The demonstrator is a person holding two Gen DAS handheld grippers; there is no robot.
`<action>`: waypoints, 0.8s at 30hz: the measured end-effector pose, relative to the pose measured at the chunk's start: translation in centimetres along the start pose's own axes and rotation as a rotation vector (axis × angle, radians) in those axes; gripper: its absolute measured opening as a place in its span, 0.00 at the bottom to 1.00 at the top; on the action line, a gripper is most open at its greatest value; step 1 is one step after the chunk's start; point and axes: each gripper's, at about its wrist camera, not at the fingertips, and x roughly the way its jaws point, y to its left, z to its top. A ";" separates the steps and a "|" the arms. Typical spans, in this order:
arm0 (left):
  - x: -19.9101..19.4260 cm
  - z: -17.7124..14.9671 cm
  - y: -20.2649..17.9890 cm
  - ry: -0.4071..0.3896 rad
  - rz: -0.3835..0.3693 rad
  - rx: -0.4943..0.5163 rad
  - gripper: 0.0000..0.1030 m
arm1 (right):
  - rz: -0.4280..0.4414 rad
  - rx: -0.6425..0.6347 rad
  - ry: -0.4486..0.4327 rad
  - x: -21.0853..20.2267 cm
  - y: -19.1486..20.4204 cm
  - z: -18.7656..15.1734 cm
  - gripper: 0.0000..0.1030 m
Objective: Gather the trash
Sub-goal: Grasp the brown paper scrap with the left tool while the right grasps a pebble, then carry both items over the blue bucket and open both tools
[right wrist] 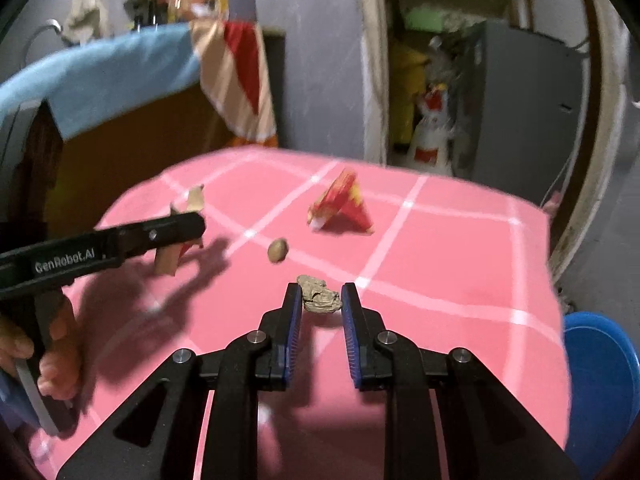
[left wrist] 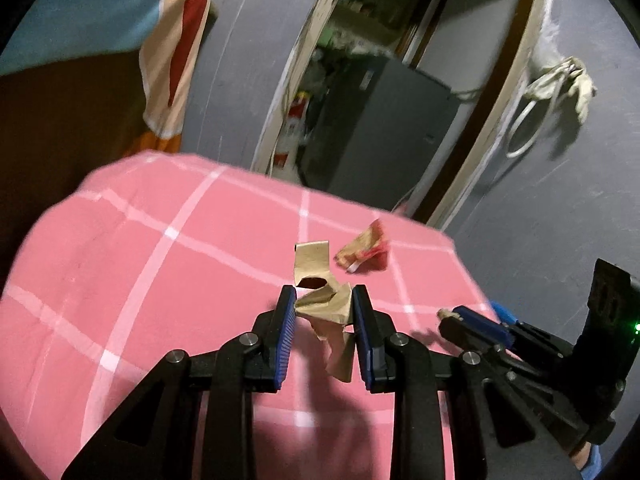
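Note:
My left gripper (left wrist: 324, 294) is shut on a crumpled brown paper strip (left wrist: 320, 300) and holds it above the pink checked tablecloth (left wrist: 160, 280); the strip hangs down between the fingers. In the right wrist view the left gripper (right wrist: 188, 228) shows from the side with the brown paper (right wrist: 166, 260). My right gripper (right wrist: 320, 294) is shut on a grey-brown crumpled lump (right wrist: 320, 296). A red and yellow wrapper (right wrist: 344, 204) lies on the cloth beyond; it also shows in the left wrist view (left wrist: 364, 250). A small brown round piece (right wrist: 277, 250) lies left of it.
A blue bucket (right wrist: 604, 380) stands at the table's right edge. Behind the table are a doorway with a grey cabinet (left wrist: 380, 128), a brown board with a blue cloth (right wrist: 100, 76) and a striped cloth (right wrist: 240, 76).

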 end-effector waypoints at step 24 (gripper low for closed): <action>-5.7 1.2 -14.9 -0.347 -0.146 0.222 0.23 | -0.160 0.063 -0.542 -16.1 -4.2 1.3 0.18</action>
